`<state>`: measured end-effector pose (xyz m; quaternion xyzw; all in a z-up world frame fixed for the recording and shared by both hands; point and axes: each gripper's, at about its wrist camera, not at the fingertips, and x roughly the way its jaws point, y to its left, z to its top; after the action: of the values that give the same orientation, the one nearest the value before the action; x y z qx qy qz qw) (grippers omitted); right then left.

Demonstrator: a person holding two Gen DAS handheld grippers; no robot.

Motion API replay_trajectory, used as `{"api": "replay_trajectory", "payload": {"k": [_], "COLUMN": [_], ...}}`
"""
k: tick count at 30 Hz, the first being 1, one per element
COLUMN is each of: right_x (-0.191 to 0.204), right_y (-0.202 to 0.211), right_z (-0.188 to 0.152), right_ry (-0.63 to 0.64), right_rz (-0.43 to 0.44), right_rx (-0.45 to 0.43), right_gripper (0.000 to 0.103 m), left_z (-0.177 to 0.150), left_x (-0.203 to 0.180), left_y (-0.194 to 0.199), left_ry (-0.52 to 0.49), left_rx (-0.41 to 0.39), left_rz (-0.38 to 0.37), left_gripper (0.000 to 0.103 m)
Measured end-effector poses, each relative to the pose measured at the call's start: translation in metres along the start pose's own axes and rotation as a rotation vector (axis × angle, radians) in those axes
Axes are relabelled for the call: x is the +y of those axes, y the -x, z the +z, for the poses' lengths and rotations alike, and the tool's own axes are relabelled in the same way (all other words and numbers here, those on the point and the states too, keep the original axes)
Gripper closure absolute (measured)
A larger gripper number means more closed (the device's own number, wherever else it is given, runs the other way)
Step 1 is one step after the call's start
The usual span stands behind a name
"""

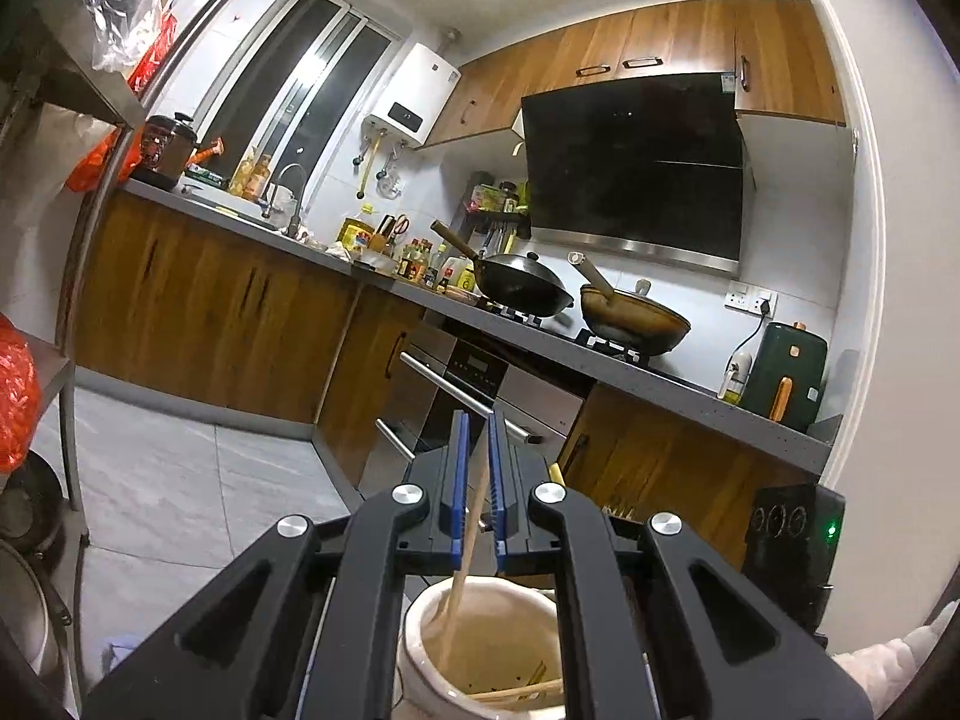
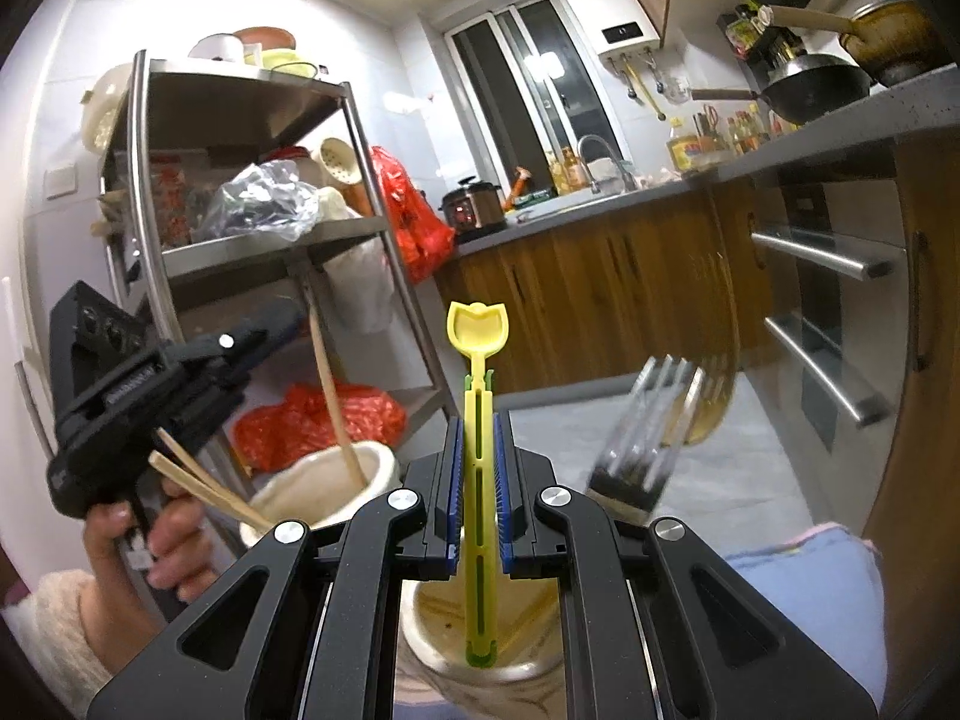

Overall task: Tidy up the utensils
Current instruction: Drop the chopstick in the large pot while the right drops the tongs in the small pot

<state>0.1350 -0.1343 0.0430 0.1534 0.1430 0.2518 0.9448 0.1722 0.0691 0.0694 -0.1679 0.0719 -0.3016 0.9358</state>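
My left gripper [image 1: 475, 426] holds a wooden chopstick [image 1: 468, 534] between its blue pads, its lower end inside a cream ceramic holder [image 1: 480, 648] just below. Other chopsticks [image 1: 522, 690] lie in that holder. My right gripper [image 2: 478, 420] is shut on a yellow plastic utensil [image 2: 478, 396] with a tulip-shaped head, its lower end in a second cream holder [image 2: 480, 654]. The right wrist view also shows the left gripper [image 2: 180, 384], the chopstick [image 2: 333, 396] and the first holder [image 2: 324, 480] to the left. A metal fork [image 2: 648, 432] stands blurred to the right.
A steel shelf rack [image 2: 240, 228] with bags and bowls stands at the left. A kitchen counter [image 1: 540, 336] carries two woks [image 1: 522, 285], bottles and an air fryer [image 1: 786, 372]. Wooden cabinets and an oven [image 1: 468, 384] lie below it. A blue cloth [image 2: 804, 564] lies at right.
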Motion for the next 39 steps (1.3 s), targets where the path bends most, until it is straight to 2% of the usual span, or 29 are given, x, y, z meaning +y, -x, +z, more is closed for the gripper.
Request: {"api": "replay_trajectory", "payload": {"k": [8, 13, 22, 23, 26, 29, 31, 32, 34, 36, 39], "right_x": [0.005, 0.007, 0.011, 0.011, 0.009, 0.010, 0.012, 0.013, 0.015, 0.018, 0.021], "right_y": [0.000, 0.000, -0.002, -0.001, 0.007, 0.021, 0.036, 0.043, 0.057, 0.072, 0.088], "right_z": [-0.001, 0.004, -0.008, -0.009, -0.010, -0.008, -0.005, -0.004, -0.002, -0.001, -0.001], "right_ry": [0.026, 0.028, 0.069, 0.072, 0.064, 0.055, 0.051, 0.051, 0.055, 0.061, 0.070], "right_rz": [-0.013, -0.018, -0.035, -0.039, -0.045, -0.048, -0.044, -0.044, -0.046, -0.043, -0.048], "right_rx": [0.005, -0.027, 0.064, 0.071, 0.078, 0.073, 0.060, 0.055, 0.054, 0.058, 0.067], "right_gripper": [0.093, 0.093, 0.092, 0.089, 0.075, 0.071, 0.060, 0.052, 0.047, 0.034, 0.025], "left_z": [0.004, 0.005, 0.007, 0.006, 0.005, 0.004, 0.002, 0.001, -0.002, -0.005, -0.010], "left_x": [-0.008, -0.012, -0.020, -0.022, -0.026, -0.033, -0.037, -0.041, -0.048, -0.054, -0.061], "left_y": [0.004, 0.007, 0.026, 0.028, 0.036, 0.045, 0.051, 0.056, 0.062, 0.068, 0.078], "left_ry": [-0.028, -0.036, -0.048, -0.053, -0.077, -0.093, -0.106, -0.120, -0.138, -0.153, -0.165], "left_rx": [0.015, 0.016, 0.035, 0.034, 0.041, 0.056, 0.063, 0.068, 0.077, 0.085, 0.093], "left_rz": [0.024, 0.036, 0.061, 0.068, 0.097, 0.116, 0.122, 0.135, 0.147, 0.164, 0.180], "left_gripper": [0.097, 0.097, 0.095, 0.093, 0.080, 0.078, 0.073, 0.067, 0.061, 0.052, 0.045]}}
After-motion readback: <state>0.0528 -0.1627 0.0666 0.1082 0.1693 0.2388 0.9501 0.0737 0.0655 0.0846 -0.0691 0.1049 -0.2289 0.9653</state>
